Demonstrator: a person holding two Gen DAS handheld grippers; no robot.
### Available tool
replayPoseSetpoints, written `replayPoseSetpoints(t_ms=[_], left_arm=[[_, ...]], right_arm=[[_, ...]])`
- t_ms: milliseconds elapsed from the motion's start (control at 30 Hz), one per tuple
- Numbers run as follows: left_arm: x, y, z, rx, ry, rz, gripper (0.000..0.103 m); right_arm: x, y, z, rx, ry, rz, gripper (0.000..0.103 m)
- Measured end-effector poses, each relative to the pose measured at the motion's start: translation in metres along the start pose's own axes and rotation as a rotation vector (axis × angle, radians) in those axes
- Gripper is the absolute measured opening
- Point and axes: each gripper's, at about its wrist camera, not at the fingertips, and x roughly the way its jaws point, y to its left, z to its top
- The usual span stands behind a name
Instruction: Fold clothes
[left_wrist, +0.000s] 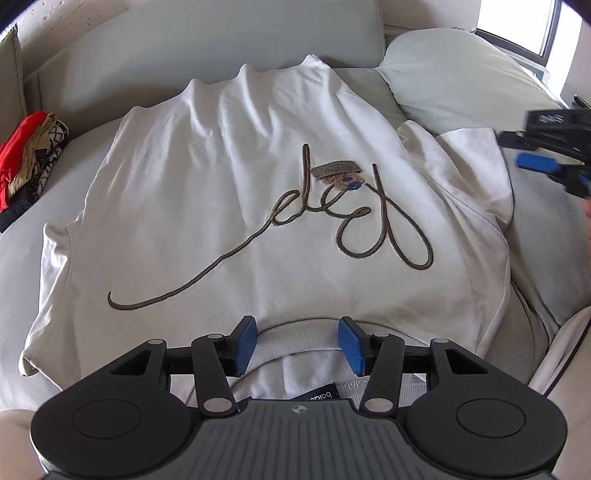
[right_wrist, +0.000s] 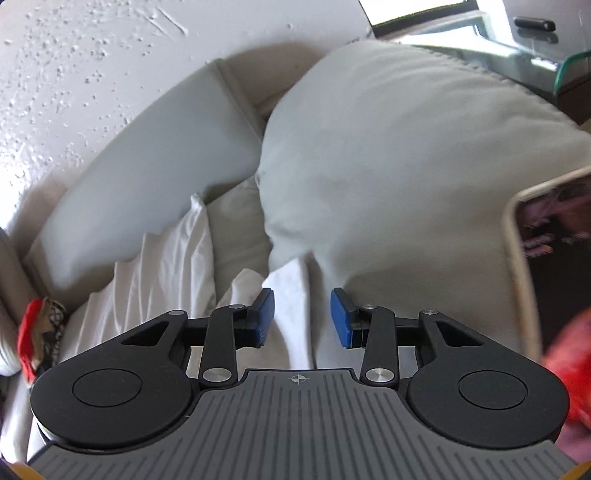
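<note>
Sofa (left_wrist: 221, 40) under spread sweatshirt (left_wrist: 229, 206)

White shirt (left_wrist: 221, 177), brown script (left_wrist: 280, 229), seemingly corded

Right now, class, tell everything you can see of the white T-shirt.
The white T-shirt lies spread face up on a pale sofa, mildly wrinkled, soft knit by its look. Brown cursive stitching crosses the chest, with a small tag. The ribbed collar sits nearest, between the open left gripper fingers; one sleeve is folded inward.
</note>
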Motion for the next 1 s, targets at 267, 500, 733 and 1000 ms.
replayPoseSetpoints(t_ms=[267,500,733,1000], left_arm=[[-0.001,0.007,0.000,-0.019,0.005,-0.033,0.050],[-0.004,0.009,-0.004,-0.026,-0.003,-0.055,0.049],[-0.005,0.008,-0.006,-0.019,-0.005,-0.061,0.049],[-0.011,0.012,-0.007,-0.038,-0.012,-0.062,0.049]], right_arm=[[0.025,0.015,-0.004,-0.140,-0.007,-0.032,0.001],[-0.002,0.021,-0.013,-0.181,-0.158,-0.208,0.000],[0.000,0.023,-0.018,-0.216,-0.150,-0.352,0.001],[-0.040,0.041,-0.009,-0.144,-0.242,-0.186,0.034]])
